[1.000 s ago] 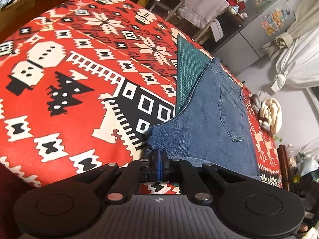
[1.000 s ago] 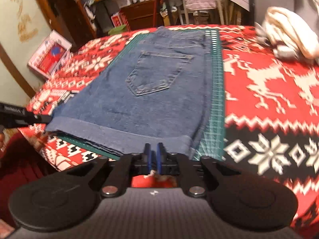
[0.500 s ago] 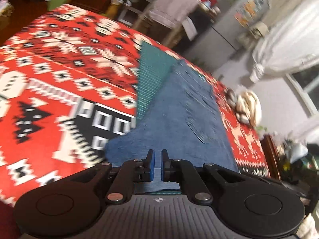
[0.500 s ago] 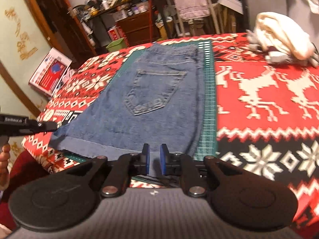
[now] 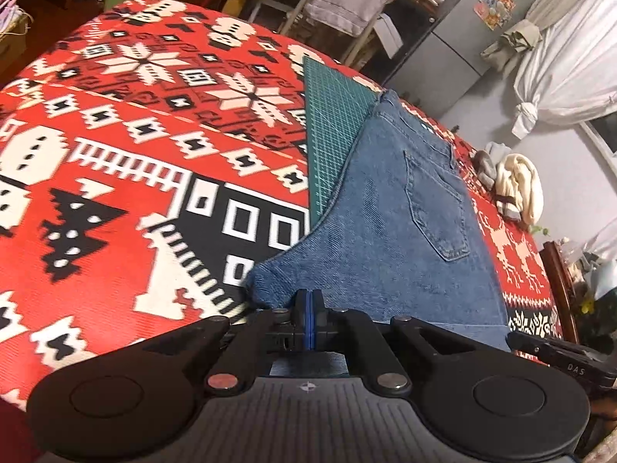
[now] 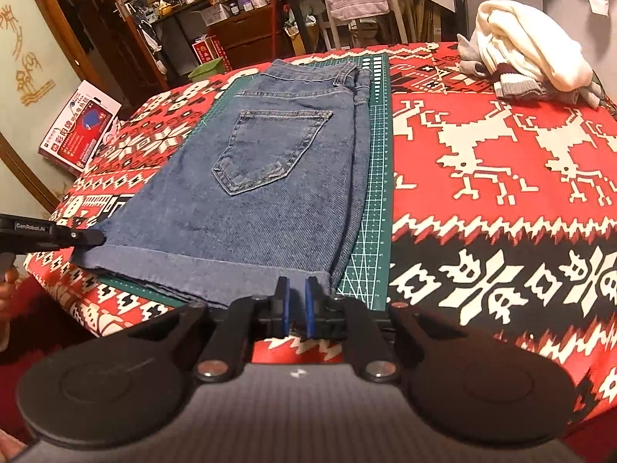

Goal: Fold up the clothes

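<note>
The folded denim shorts (image 6: 246, 193) lie on a green mat (image 6: 374, 212) over the red patterned cloth (image 6: 501, 193). The left gripper (image 5: 307, 305) pinches their near left hem corner; the right gripper (image 6: 296, 301), slightly spread, sits at the near right corner.

The worktop (image 6: 501, 208) is covered by a red cloth patterned with white reindeer, snowflakes and black bands. A green cutting mat (image 6: 376, 193) lies flat on it. Denim shorts (image 6: 246, 200) lie folded on the mat, hem at its near edge. Right of the mat, at the far edge, sits a heap of cream and grey knitwear (image 6: 528, 65).
</note>
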`<move>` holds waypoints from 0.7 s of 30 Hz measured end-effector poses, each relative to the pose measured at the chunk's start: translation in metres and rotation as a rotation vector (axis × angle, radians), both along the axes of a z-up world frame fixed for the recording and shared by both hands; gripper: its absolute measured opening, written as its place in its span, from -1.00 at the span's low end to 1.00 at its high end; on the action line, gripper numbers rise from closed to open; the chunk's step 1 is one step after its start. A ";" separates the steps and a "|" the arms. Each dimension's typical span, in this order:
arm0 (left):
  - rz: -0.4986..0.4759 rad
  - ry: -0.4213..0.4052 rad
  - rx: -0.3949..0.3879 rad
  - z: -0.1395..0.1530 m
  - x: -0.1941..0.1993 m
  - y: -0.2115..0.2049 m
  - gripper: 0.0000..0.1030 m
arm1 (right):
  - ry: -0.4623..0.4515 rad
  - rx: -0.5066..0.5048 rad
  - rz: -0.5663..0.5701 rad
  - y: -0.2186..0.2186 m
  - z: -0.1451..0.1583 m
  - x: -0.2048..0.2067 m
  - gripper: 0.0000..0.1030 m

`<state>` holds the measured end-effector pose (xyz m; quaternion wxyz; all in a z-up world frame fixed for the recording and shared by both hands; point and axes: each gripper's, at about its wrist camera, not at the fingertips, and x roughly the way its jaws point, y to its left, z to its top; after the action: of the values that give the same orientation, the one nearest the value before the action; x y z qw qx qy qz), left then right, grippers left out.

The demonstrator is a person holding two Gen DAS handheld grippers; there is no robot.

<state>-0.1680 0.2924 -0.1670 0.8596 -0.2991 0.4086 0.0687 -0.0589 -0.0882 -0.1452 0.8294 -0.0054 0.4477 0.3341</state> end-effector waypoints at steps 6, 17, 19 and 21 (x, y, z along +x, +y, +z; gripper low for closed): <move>0.045 -0.006 0.000 0.015 -0.002 0.006 -0.95 | -0.048 0.001 0.000 0.007 0.014 0.003 -0.74; -0.135 -0.122 0.088 0.011 0.071 -0.081 -0.95 | -0.270 -0.097 0.134 0.109 -0.004 -0.002 -0.75; -0.147 -0.138 0.137 0.005 0.079 -0.096 -0.95 | -0.293 -0.112 0.131 0.117 -0.010 -0.003 -0.75; -0.169 -0.135 0.159 0.001 0.083 -0.103 -0.95 | -0.301 -0.126 0.126 0.118 -0.015 -0.003 -0.77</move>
<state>-0.0846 0.1894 -0.1661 0.9089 -0.1983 0.3668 0.0081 -0.0621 0.0302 -0.1602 0.8624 -0.1354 0.3374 0.3522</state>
